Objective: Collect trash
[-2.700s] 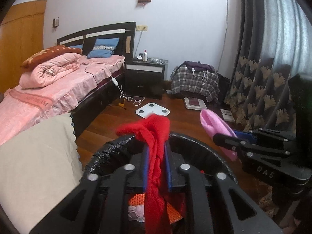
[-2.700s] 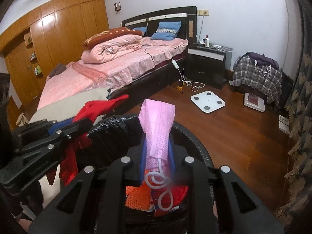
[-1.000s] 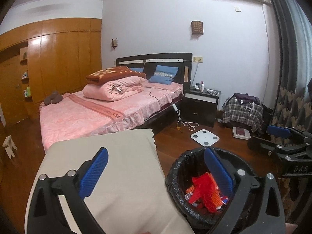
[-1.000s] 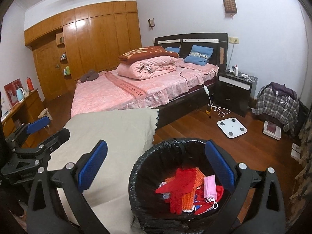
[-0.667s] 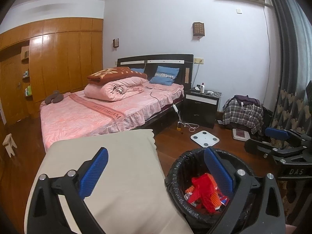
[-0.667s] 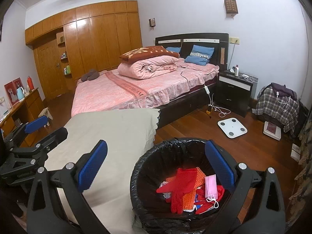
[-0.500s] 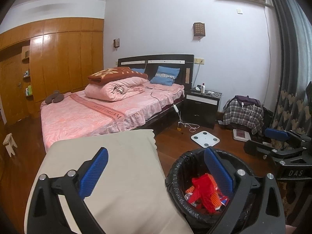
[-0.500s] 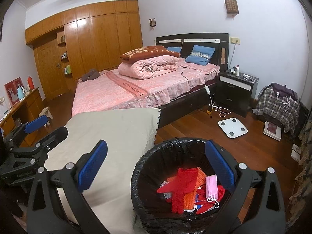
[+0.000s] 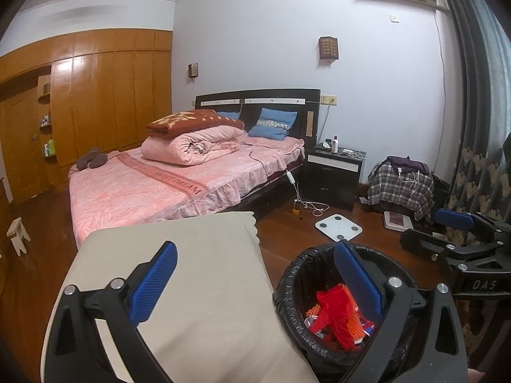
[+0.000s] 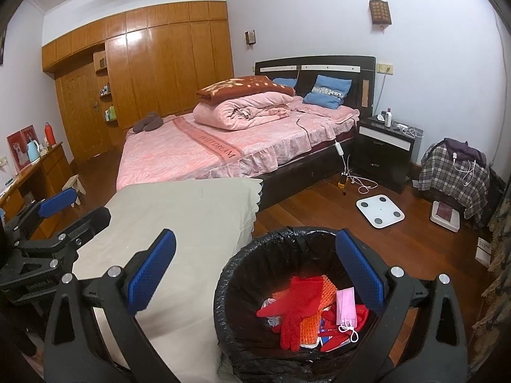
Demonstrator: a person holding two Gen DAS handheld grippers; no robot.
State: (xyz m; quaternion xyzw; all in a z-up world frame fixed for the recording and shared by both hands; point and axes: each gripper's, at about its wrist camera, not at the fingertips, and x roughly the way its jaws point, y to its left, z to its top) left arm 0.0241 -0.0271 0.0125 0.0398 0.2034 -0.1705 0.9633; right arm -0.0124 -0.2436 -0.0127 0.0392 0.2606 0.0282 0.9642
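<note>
A black-lined trash bin (image 10: 246,274) stands on the wood floor beside a beige-covered table (image 10: 179,223). Inside lie a red glove (image 10: 298,306), a pink face mask (image 10: 346,308) and orange and red scraps. The bin also shows in the left wrist view (image 9: 287,287) with the red glove (image 9: 335,306) in it. My left gripper (image 9: 255,281) is open and empty above the table's edge and the bin. My right gripper (image 10: 255,274) is open and empty above the bin. Each gripper shows in the other's view, the right (image 9: 460,236) and the left (image 10: 54,220).
A pink bed (image 10: 223,146) fills the middle of the room. A black nightstand (image 10: 383,156), a white scale (image 10: 380,210) and cables lie on the floor beyond the bin. A plaid-covered pile (image 10: 453,172) and curtains (image 9: 479,159) are at the right. A wooden wardrobe (image 10: 143,79) lines the left wall.
Both grippers let go of the red glove and the pink mask, which now lie in the bin. Both grippers rose and opened wide. In the last second they barely moved.
</note>
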